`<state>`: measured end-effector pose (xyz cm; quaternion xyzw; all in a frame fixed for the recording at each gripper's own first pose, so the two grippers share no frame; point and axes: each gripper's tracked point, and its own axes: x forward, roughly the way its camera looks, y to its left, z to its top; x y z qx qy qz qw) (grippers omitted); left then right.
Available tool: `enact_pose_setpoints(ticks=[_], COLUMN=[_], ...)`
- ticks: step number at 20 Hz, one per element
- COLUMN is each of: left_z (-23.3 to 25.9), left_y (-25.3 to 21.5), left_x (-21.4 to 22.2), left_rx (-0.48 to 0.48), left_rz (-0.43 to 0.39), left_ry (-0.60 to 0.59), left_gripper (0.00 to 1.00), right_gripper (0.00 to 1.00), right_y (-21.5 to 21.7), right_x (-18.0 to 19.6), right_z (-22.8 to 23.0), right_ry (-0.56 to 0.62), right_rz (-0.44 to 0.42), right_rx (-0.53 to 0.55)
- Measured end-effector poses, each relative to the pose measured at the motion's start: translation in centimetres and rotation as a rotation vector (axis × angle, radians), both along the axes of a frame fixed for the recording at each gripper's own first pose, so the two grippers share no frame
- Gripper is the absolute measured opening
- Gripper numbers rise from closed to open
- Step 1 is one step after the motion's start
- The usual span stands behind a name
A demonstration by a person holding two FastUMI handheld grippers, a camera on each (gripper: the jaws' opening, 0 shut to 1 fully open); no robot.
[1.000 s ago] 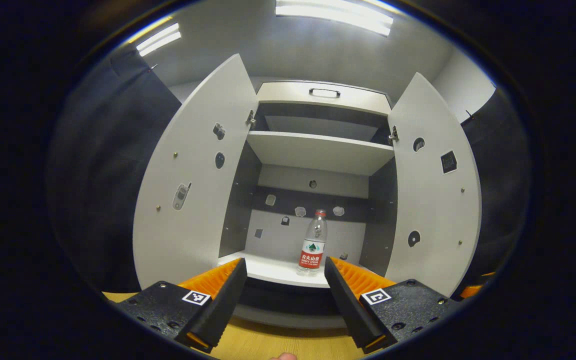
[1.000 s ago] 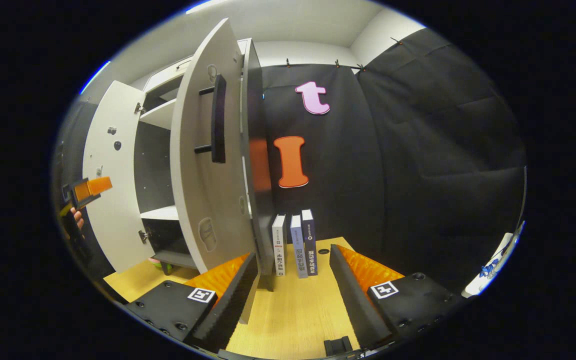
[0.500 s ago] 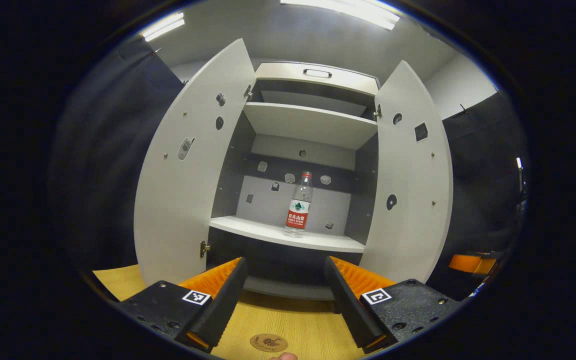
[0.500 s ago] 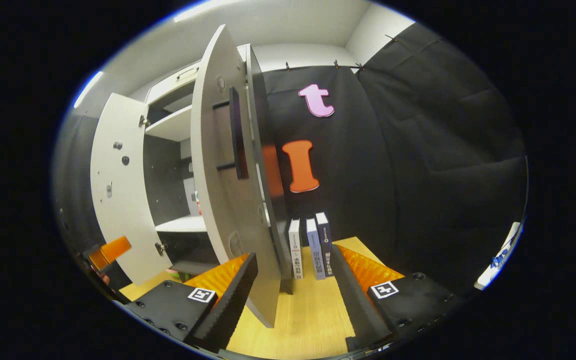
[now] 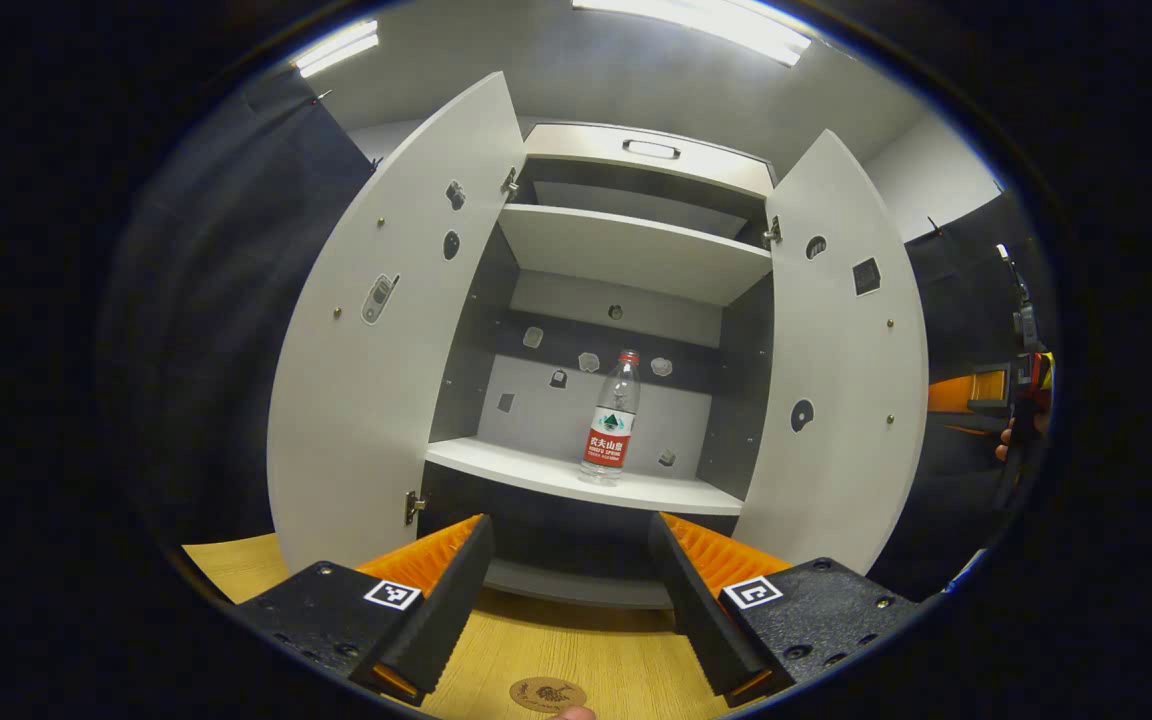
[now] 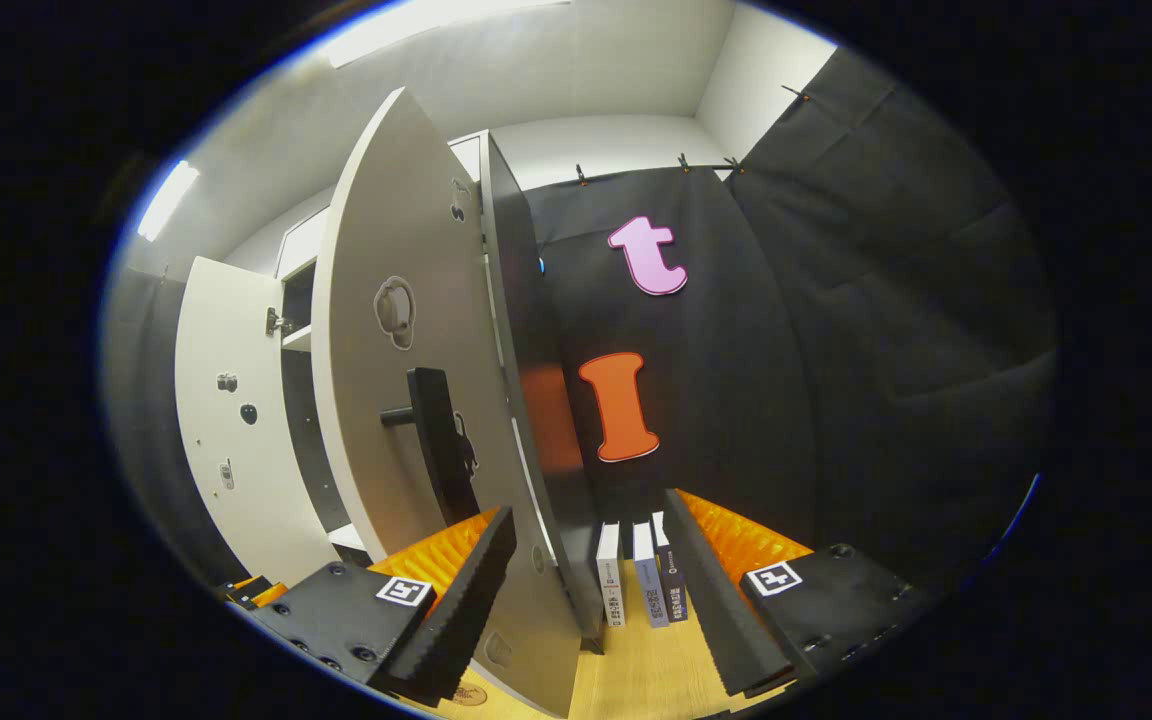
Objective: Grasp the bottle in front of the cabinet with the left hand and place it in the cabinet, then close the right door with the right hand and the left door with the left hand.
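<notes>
Wooden tabletop (image 5: 576,655) under cabinet (image 5: 626,250) | bottle (image 5: 611,420) stood upright on lower shelf (image 5: 576,482) | both doors swung open | left gripper (image 5: 568,590) jaws spread, empty | right gripper (image 6: 586,590) jaws spread beside right door (image 6: 406,400)

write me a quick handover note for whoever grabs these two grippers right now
Left gripper: open, empty, drawn back in front of the cabinet.
Right gripper: open, empty, its fingers on either side of the right door edge, beside the door's handle.
Bottle: upright on the middle shelf.
Done: bottle placed.
Left: both doors stand open; swing the right door shut with the right gripper, then the left door with the left.
</notes>
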<state>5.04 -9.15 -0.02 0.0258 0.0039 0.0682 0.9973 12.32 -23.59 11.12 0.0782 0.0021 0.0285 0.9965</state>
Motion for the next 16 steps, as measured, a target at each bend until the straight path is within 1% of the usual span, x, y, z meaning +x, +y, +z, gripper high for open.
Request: enact_pose_setpoints(ticks=[1, 3, 4, 6, 7, 8, 9, 10, 11, 13, 15, 16], left_z=[0.1, 0.2, 0.1, -0.1, -0.1, 0.0, 0.2, 0.2, 0.2, 0.3, 0.5, 0.6], left_y=[0.4, 1.1, 1.6, 2.3, 2.6, 2.9, 3.1, 3.4, 3.6, 3.7, 4.2, 4.4], left_x=[0.0, 0.1, 0.1, 0.4, 0.6, 0.7, 0.8, 1.1, 1.4, 1.7, 1.7, 1.8], left_rx=[-0.006, -0.007, -0.001, 0.01, 0.009, 0.005, 0.0, -0.005, -0.009, -0.017, -0.011, -0.003], left_rz=[0.01, 0.022, 0.029, 0.04, 0.041, 0.042, 0.043, 0.042, 0.04, 0.027, 0.02, 0.02], left_ry=[-0.005, -0.006, -0.003, 0.007, 0.008, 0.005, 0.001, -0.003, -0.003, -0.003, -0.004, -0.004], left_gripper=[0.95, 0.95, 0.95, 0.95, 0.95, 0.95, 0.95, 0.95, 0.95, 0.95, 0.95, 0.95], right_gripper=[0.98, 0.98, 1.0, 0.97, 0.92, 0.97, 0.97, 0.92, 0.97, 0.97, 0.97, 0.92], right_y=[-0.2, 0.0, 0.4, 1.2, 1.4, 1.7, 2.3, 2.9, 3.6, 5.2, 6.6, 6.8], right_x=[0.2, 0.2, 0.3, 0.4, 0.4, 0.3, 0.2, 0.2, 0.2, 0.2, 0.5, 0.6], right_z=[0.4, 0.6, 0.5, 0.6, 0.7, 0.6, 0.6, 0.6, 0.5, 0.1, 0.2, 0.3], right_ry=[-0.009, -0.022, -0.025, -0.035, -0.038, -0.036, -0.036, -0.03, -0.023, -0.002, -0.004, -0.009], right_rz=[-0.001, 0.005, 0.021, 0.05, 0.054, 0.056, 0.059, 0.063, 0.069, 0.086, 0.099, 0.088], right_rx=[-0.003, -0.002, -0.009, -0.031, -0.038, -0.047, -0.053, -0.055, -0.05, -0.036, -0.034, -0.038])
